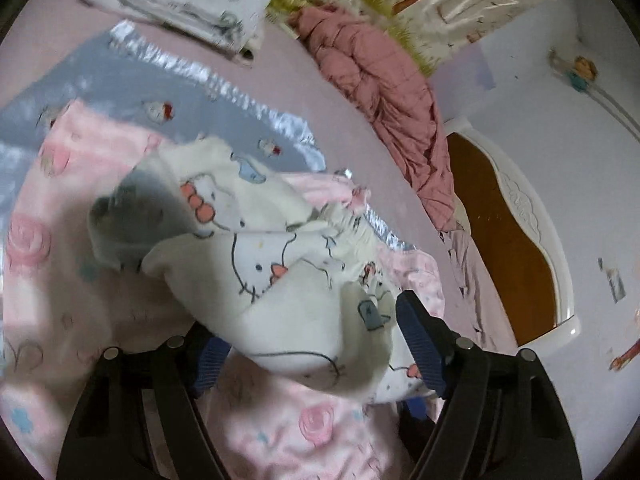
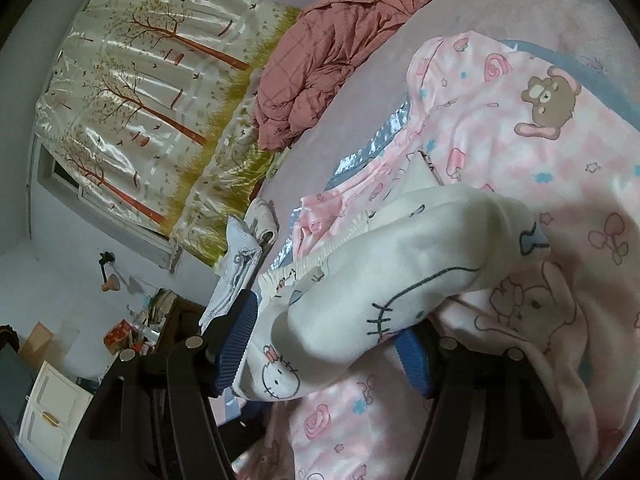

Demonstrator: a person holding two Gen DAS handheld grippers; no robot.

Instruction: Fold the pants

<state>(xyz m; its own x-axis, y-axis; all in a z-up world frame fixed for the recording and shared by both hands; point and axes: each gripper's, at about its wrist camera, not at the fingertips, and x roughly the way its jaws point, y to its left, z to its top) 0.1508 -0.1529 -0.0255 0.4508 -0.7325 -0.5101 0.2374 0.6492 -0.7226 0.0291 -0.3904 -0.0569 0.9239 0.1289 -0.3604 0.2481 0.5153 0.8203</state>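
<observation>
The white pants with a cat cartoon print (image 1: 256, 256) lie bunched over a pink printed blanket (image 1: 68, 264) on the bed. My left gripper (image 1: 316, 344) has its blue-padded fingers spread wide, with a fold of the pants lying between them. The same pants show in the right wrist view (image 2: 400, 280), with their elastic waistband toward the left. My right gripper (image 2: 324, 344) is also spread wide, with pants fabric draped between and over its fingers (image 2: 236, 344). Neither jaw pinches the cloth.
A grey blanket with a shiny trim (image 1: 224, 92) lies under the pink one. A crumpled red quilt (image 1: 384, 92) and folded white clothes (image 1: 180, 8) lie farther back. A wooden headboard (image 1: 504, 240) is at the right. Curtains (image 2: 140, 92) and a cabinet (image 2: 52, 412) stand beyond the bed.
</observation>
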